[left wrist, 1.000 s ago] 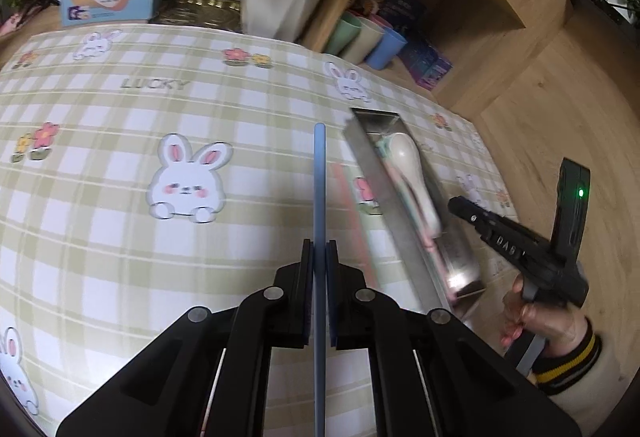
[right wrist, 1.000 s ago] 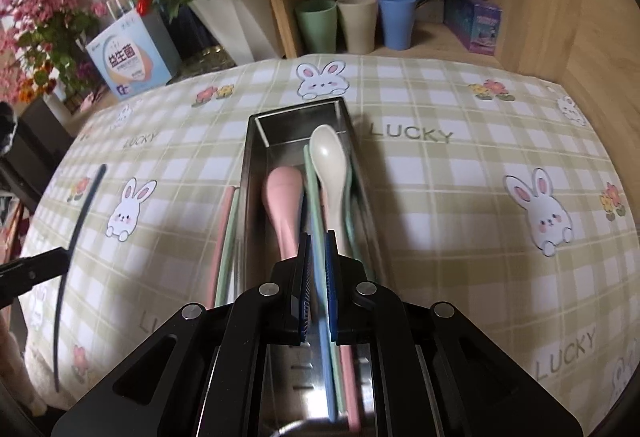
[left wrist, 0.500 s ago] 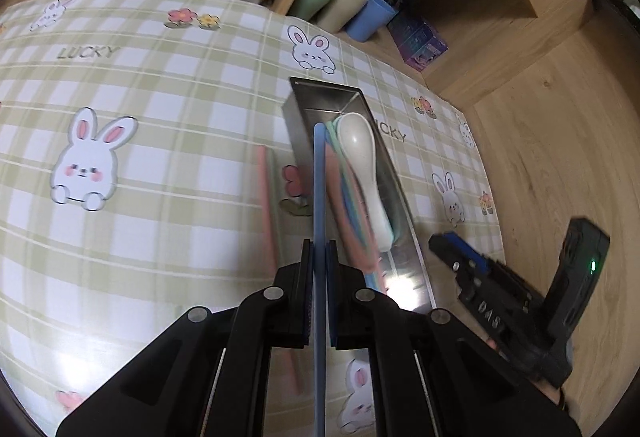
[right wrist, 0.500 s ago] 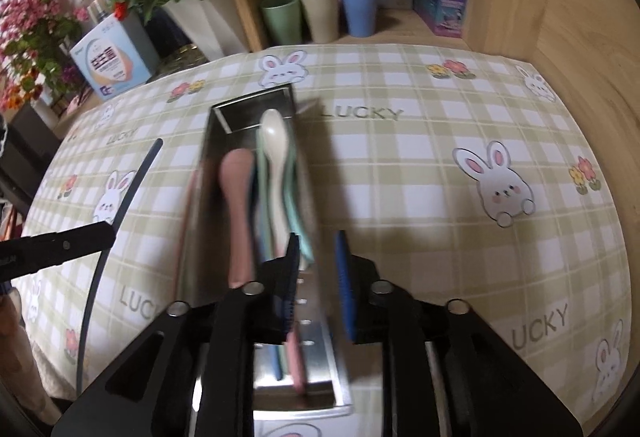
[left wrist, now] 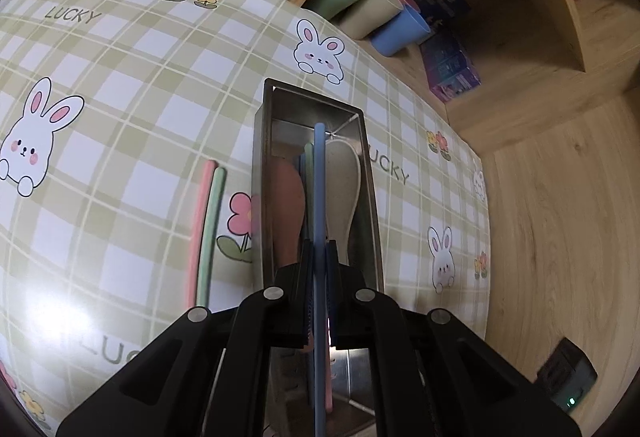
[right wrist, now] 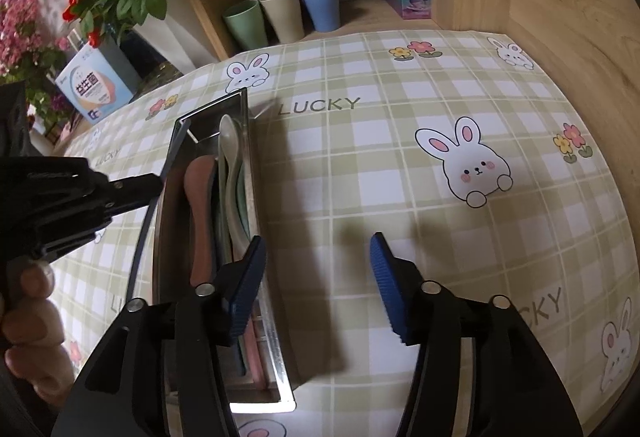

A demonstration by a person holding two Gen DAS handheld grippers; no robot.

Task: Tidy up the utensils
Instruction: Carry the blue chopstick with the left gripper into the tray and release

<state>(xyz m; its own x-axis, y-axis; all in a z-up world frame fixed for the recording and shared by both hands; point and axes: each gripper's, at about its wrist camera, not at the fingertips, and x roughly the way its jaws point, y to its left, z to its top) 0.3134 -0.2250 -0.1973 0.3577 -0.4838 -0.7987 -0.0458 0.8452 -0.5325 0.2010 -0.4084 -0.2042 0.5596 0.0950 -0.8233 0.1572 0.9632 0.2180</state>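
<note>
Left gripper [left wrist: 319, 269] pinching a slim blue plastic chopstick [left wrist: 319, 181], lined up lengthwise over the narrow stainless-steel tray [left wrist: 259, 173] on the checked tablecloth, seemingly for dropping beside the pink and cream spoons already inside. Right gripper [right wrist: 316, 277] beside the tray, just spread apart, nothing between. Pink and green chopsticks [left wrist: 205, 229] waiting outside, left of the tray.

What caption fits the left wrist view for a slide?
Left hand-held gripper shut on a blue chopstick above the steel utensil tray; pink and green chopsticks lie beside it on the tablecloth.
</note>
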